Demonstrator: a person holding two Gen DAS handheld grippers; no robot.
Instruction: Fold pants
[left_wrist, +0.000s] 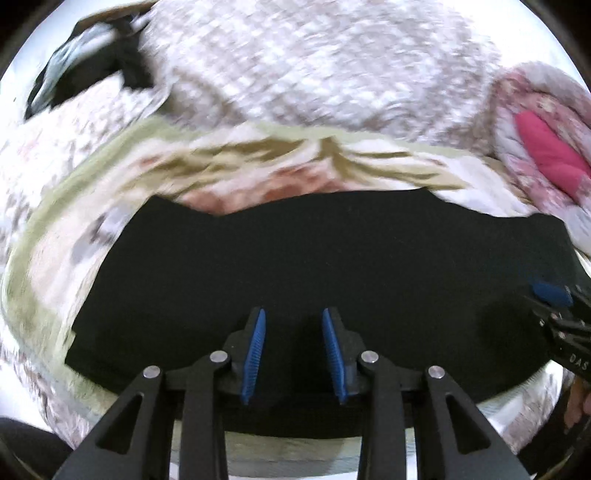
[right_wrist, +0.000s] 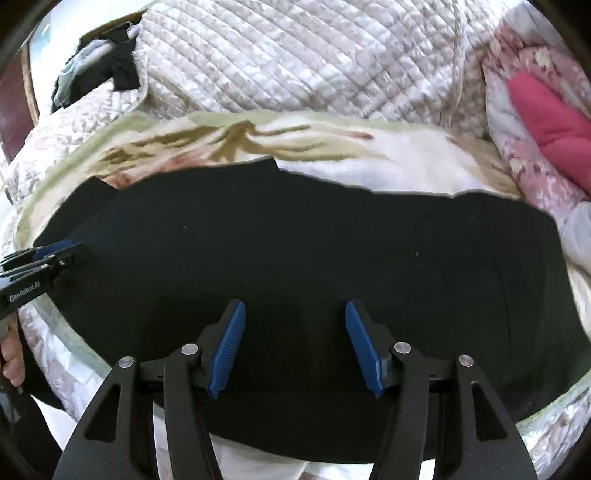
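Observation:
Black pants (left_wrist: 314, 251) lie flat across a floral blanket on a bed; they also fill the right wrist view (right_wrist: 295, 240). My left gripper (left_wrist: 293, 314) is open, its blue pads apart just above the pants' near edge, holding nothing. My right gripper (right_wrist: 295, 306) is open wider, also above the near part of the pants and empty. The right gripper shows at the right edge of the left wrist view (left_wrist: 554, 295). The left gripper shows at the left edge of the right wrist view (right_wrist: 48, 254).
A cream floral blanket (right_wrist: 332, 158) lies under the pants. A quilted bedspread (right_wrist: 295, 55) is bunched behind it. A pink floral pillow (right_wrist: 546, 122) is at the right. Dark clothes (right_wrist: 99, 74) are piled at the far left.

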